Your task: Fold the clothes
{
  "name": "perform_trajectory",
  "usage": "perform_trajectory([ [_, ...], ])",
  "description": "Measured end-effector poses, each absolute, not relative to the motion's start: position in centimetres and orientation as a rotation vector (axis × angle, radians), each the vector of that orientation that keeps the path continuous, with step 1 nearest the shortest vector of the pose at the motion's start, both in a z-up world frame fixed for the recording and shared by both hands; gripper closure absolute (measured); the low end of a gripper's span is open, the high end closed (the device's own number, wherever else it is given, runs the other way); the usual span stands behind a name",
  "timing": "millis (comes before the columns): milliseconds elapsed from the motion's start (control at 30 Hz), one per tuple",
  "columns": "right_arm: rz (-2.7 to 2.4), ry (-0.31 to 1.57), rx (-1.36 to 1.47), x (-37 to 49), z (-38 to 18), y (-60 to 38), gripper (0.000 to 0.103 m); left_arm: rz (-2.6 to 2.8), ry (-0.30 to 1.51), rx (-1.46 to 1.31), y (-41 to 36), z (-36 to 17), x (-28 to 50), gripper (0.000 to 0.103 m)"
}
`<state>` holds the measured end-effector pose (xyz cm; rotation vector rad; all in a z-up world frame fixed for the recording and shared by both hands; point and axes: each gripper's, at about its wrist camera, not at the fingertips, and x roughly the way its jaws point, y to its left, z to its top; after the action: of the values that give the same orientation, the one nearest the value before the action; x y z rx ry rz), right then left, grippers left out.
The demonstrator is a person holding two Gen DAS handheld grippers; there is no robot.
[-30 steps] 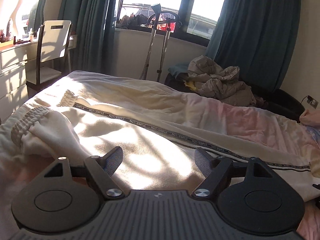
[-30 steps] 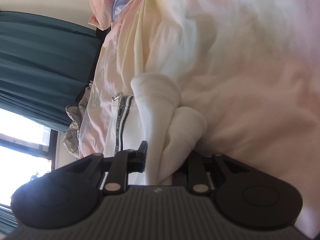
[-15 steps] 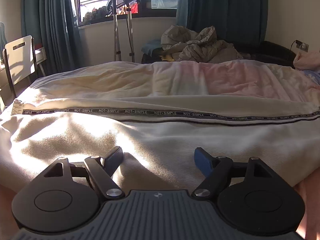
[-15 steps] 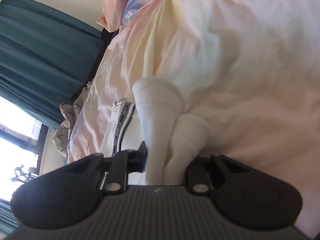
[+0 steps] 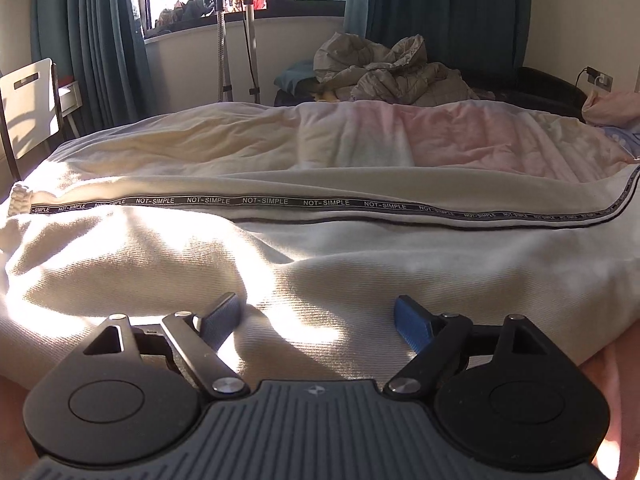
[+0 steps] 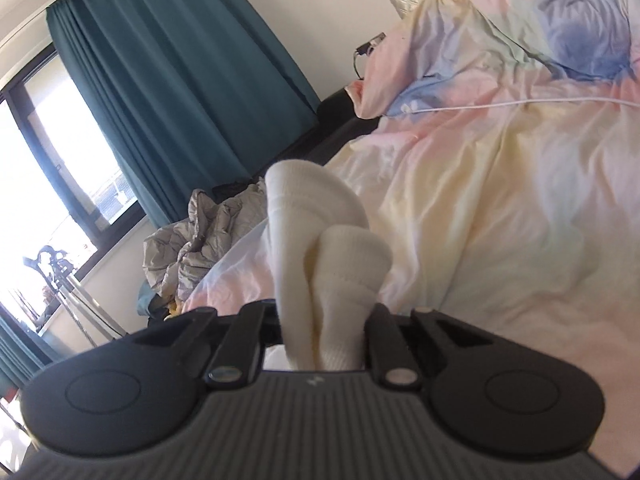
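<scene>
Cream sweatpants (image 5: 320, 248) lie stretched across the bed, a black "NOT-SIMPLE" stripe (image 5: 256, 201) running along the leg and the elastic waistband at the far left. My left gripper (image 5: 316, 308) hovers low over the sunlit cloth; its jaws are opening and press on nothing. In the right wrist view the two ribbed leg cuffs (image 6: 316, 216) stick up bunched together between the fingers. My right gripper (image 6: 324, 316) is closing on them and holds them raised off the bed.
A pastel pink, yellow and blue duvet (image 6: 500, 200) covers the bed, with a white cable (image 6: 520, 102) across it. Beyond the bed lie a heap of grey clothing (image 5: 392, 68), a metal stand (image 5: 236, 40) by the window, and a white chair (image 5: 28, 100) at left.
The right gripper has rolled upright and lifted the cuffs off the bed, squeezing them tighter. The left gripper swung to face squarely across the pants and sank closer to the cloth.
</scene>
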<state>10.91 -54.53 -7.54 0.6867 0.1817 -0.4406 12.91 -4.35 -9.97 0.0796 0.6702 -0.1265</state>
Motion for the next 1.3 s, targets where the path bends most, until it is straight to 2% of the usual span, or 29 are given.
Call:
perform_trajectory([
  [167,-0.328,0.139,0.568,12.4,-4.5,-48.3,0.091,-0.131,0.667,0.028,-3.4,-9.1,12.9,0.017],
  [333,-0.156,0.126,0.420,13.5,-3.0,-39.4,0.091,-0.107,0.591,-0.096,-0.6,-6.7,12.4,0.017],
  [433,-0.027,0.165,0.361,13.8,-4.1,-34.0,0.091,-0.066,0.523,-0.182,1.6,-5.1,11.8,0.017],
  [633,0.228,0.384,0.122,13.6,-9.6,-22.8,0.091,-0.007,0.484,-0.299,4.7,-4.2,11.7,0.016],
  [867,0.340,0.313,0.043,11.4,-8.5,-19.9,0.092,0.001,0.470,-0.355,5.7,-4.3,11.6,0.016],
  [1000,0.371,0.413,0.062,11.7,-10.2,-19.7,0.091,-0.023,0.433,-0.332,5.1,-3.9,11.0,0.016],
  [1100,0.391,0.476,0.063,11.7,-11.6,-19.5,0.084,-0.069,0.404,-0.298,4.2,-3.9,10.6,0.016],
  [1167,0.404,0.486,0.043,11.4,-11.1,-19.4,0.076,-0.099,0.395,-0.262,3.4,-4.1,10.5,0.016],
  [1233,0.433,0.516,0.053,10.7,-10.3,-19.7,0.060,-0.122,0.401,-0.230,2.7,-4.5,10.5,0.016],
  [1300,0.471,0.537,0.051,9.6,-9.4,-20.4,0.059,-0.143,0.411,-0.204,2.0,-5.0,10.5,0.016],
])
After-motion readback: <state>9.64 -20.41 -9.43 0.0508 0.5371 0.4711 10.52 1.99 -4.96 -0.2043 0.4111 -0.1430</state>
